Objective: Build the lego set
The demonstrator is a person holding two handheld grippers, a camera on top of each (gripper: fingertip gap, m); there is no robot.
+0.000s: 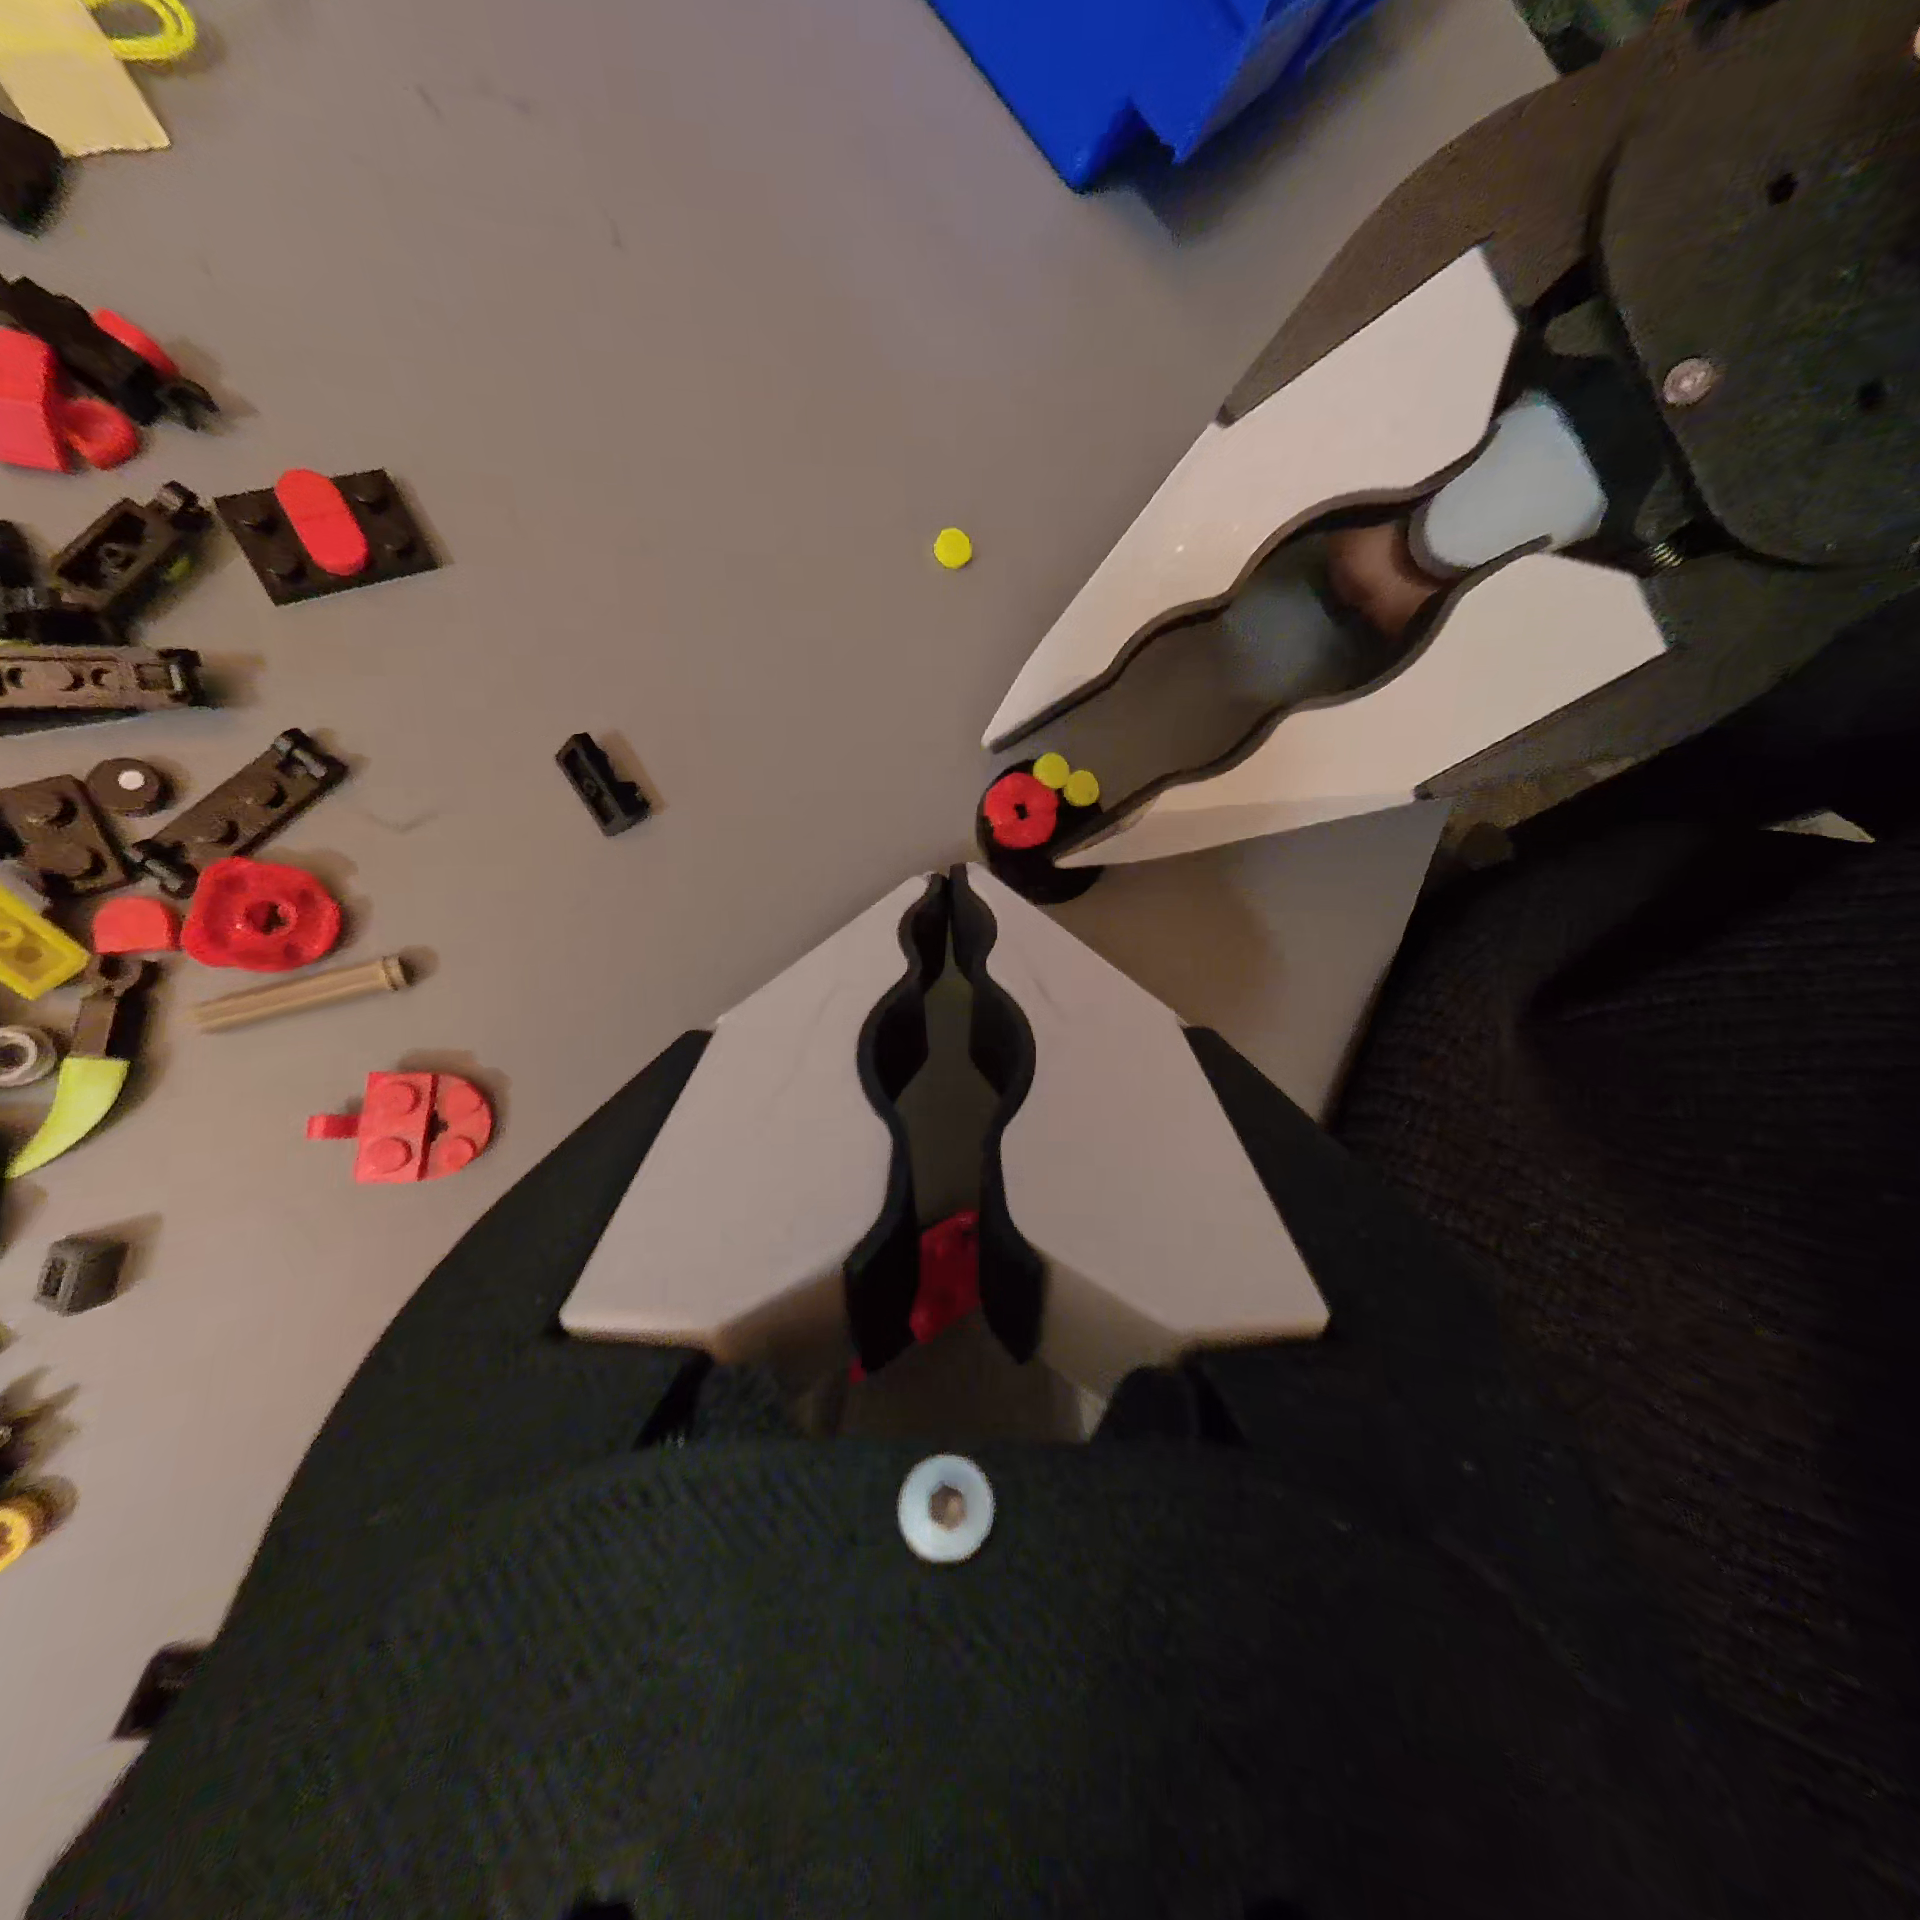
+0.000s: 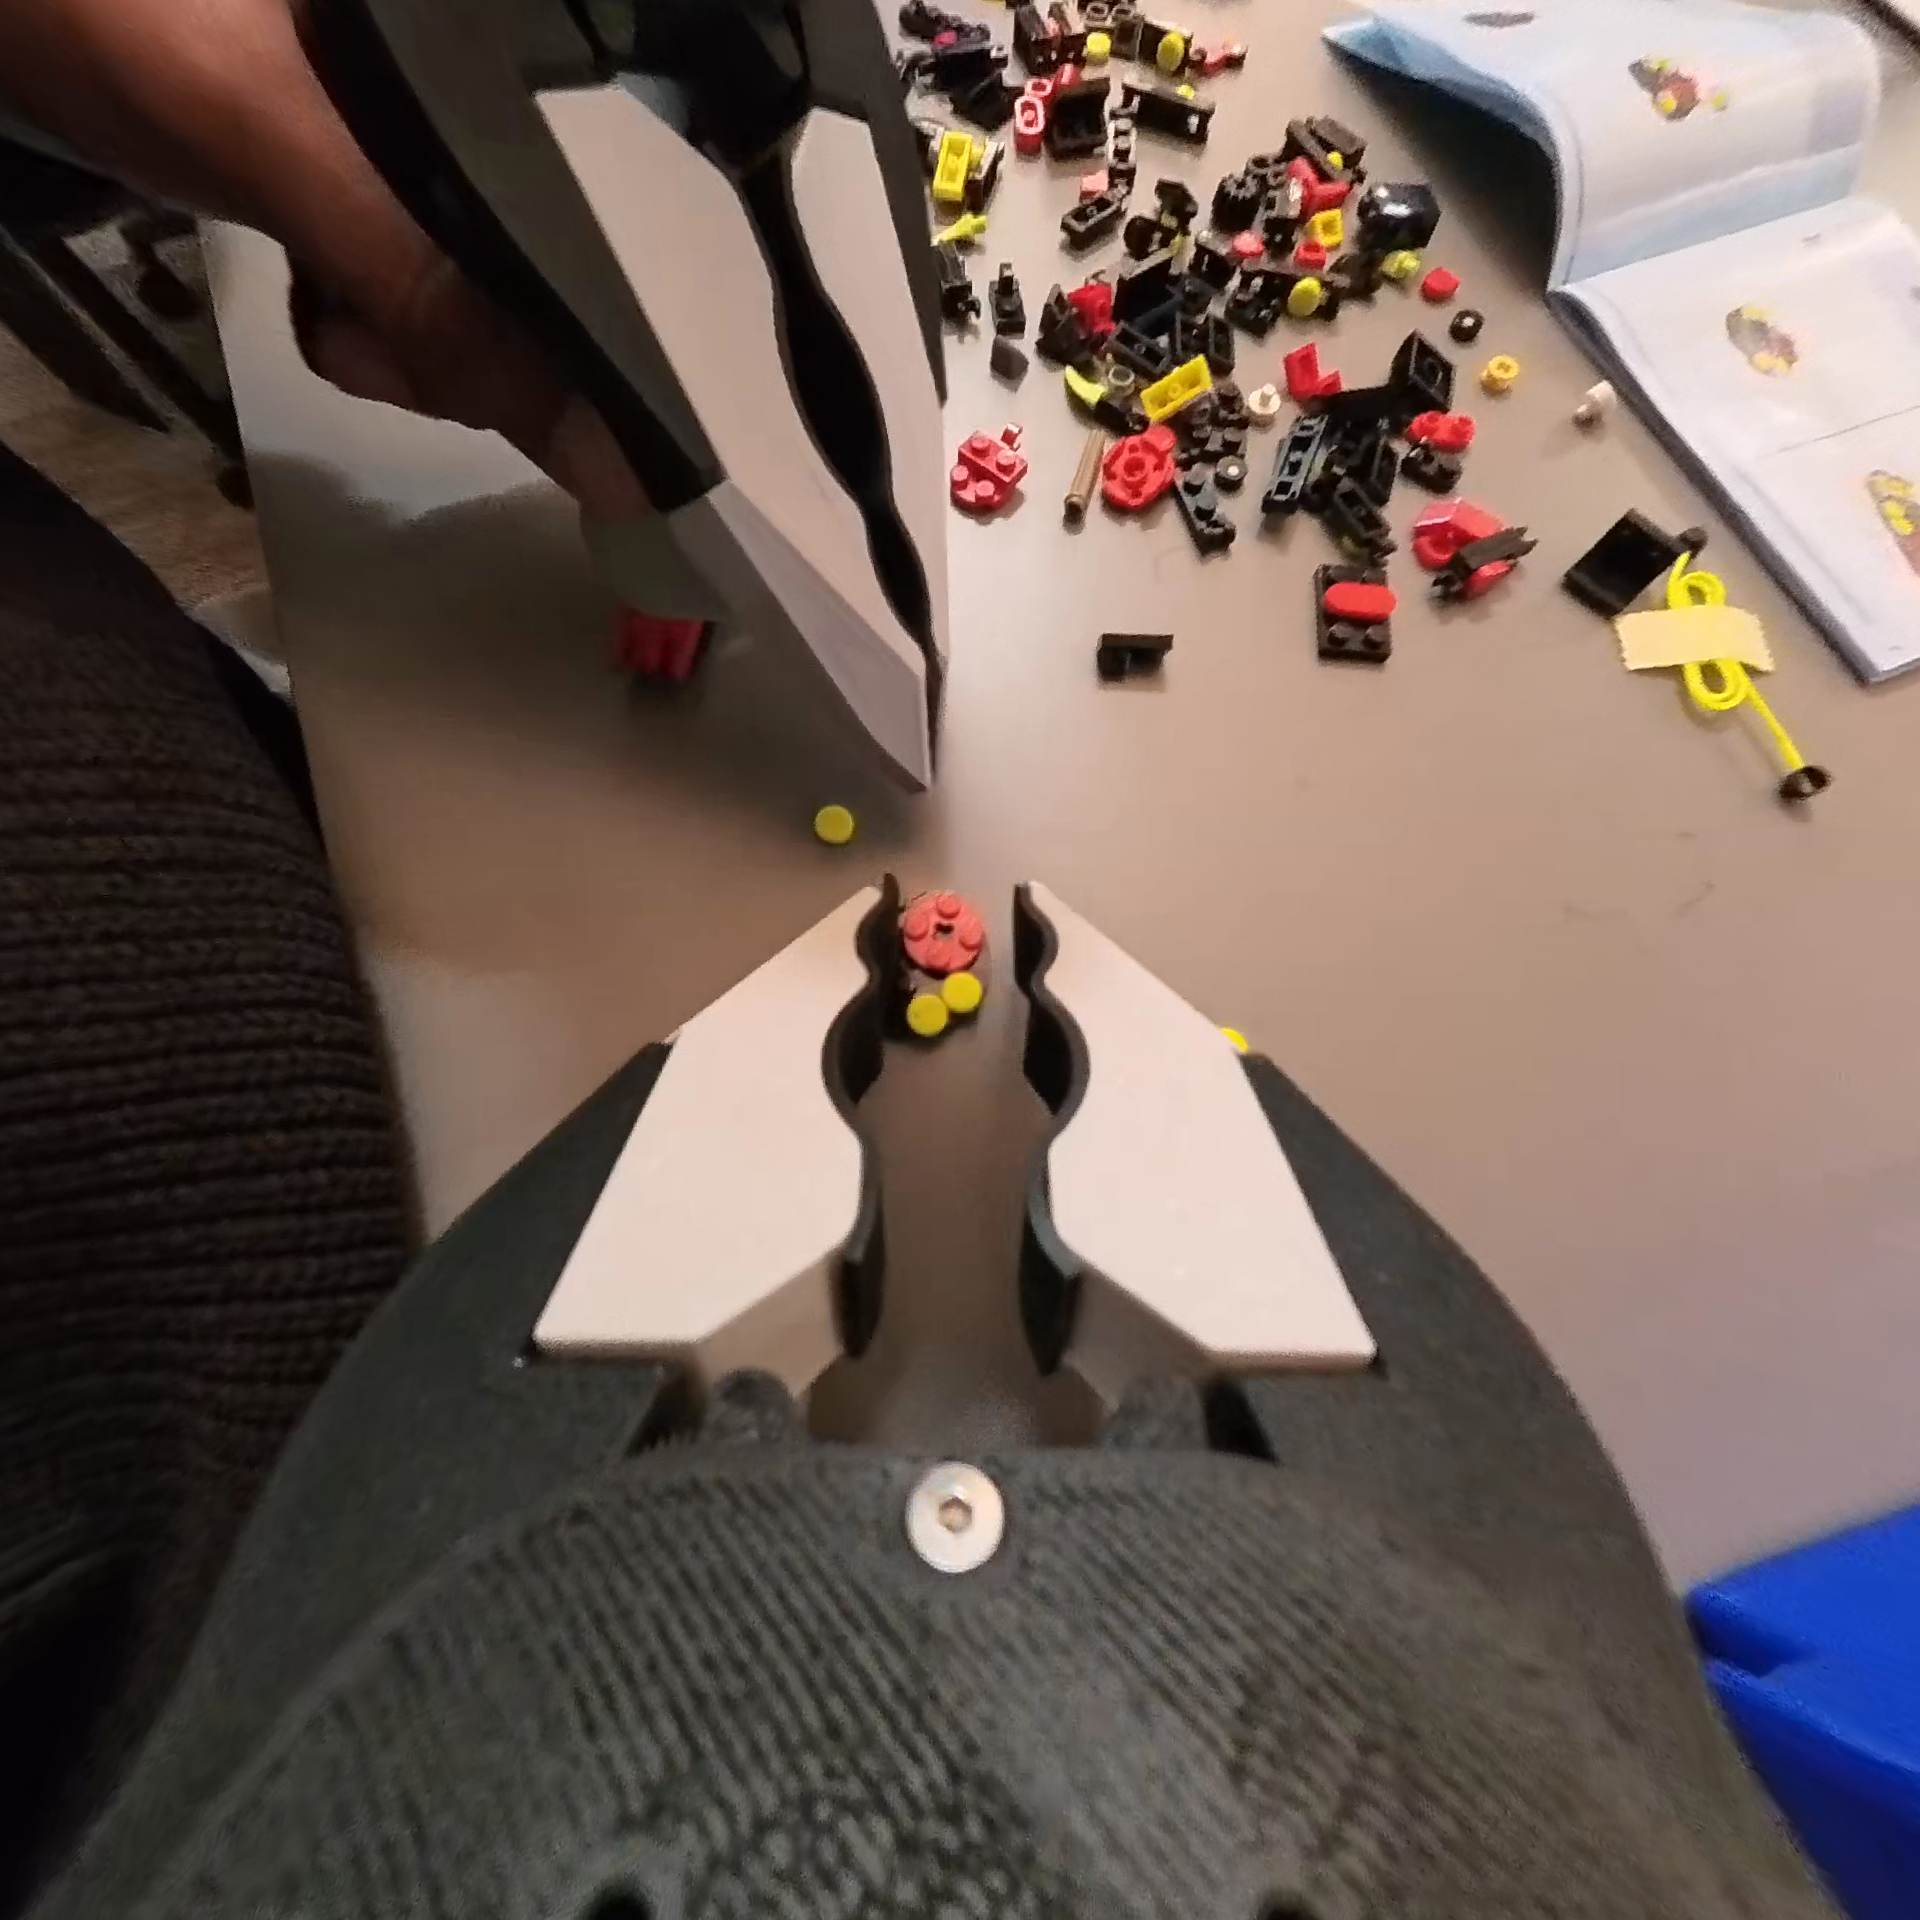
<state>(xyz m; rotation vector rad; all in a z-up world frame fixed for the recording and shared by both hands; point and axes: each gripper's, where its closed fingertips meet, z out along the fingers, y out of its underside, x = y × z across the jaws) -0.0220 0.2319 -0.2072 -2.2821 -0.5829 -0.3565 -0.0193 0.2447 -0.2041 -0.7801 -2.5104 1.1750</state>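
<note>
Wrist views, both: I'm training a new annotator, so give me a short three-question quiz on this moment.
1. True or false: the right gripper is open around the red disc.
2. How many yellow dots sit against that disc?
3. The left gripper, closed at the front, clamps farther back: A) a red brick, B) a blue wheel, C) nothing.
Key: 1 true; 2 two; 3 A.
</note>
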